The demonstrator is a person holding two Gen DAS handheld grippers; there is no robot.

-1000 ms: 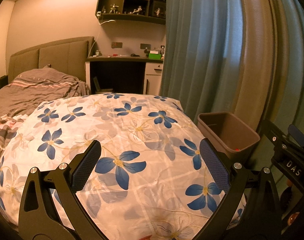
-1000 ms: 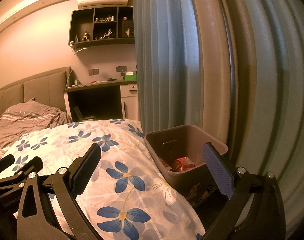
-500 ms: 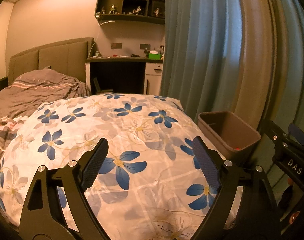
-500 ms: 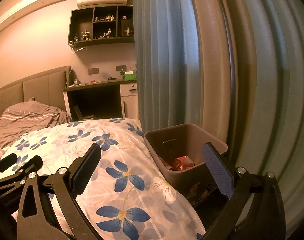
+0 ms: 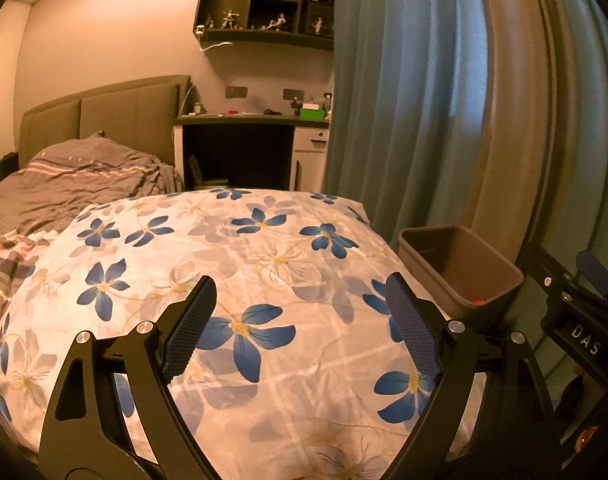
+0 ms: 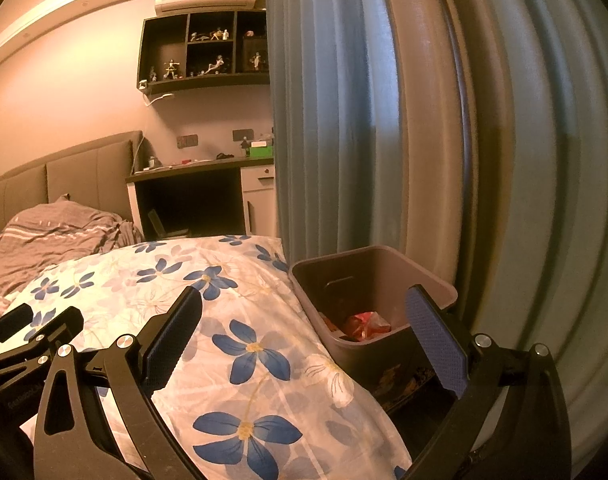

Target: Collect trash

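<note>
A brown plastic bin stands on the floor between the bed and the curtain, with red and white crumpled trash in its bottom. It also shows in the left wrist view, with a speck of red inside. My left gripper is open and empty above the floral quilt. My right gripper is open and empty, held above the quilt's edge and the bin's near side. No loose trash shows on the quilt.
A blue-grey curtain hangs right behind the bin. A grey rumpled blanket lies at the bed's head by the padded headboard. A desk with small items and a wall shelf of figurines stand at the back.
My left gripper's jaws have narrowed somewhat and stay open. My right gripper and the bin have barely moved.
</note>
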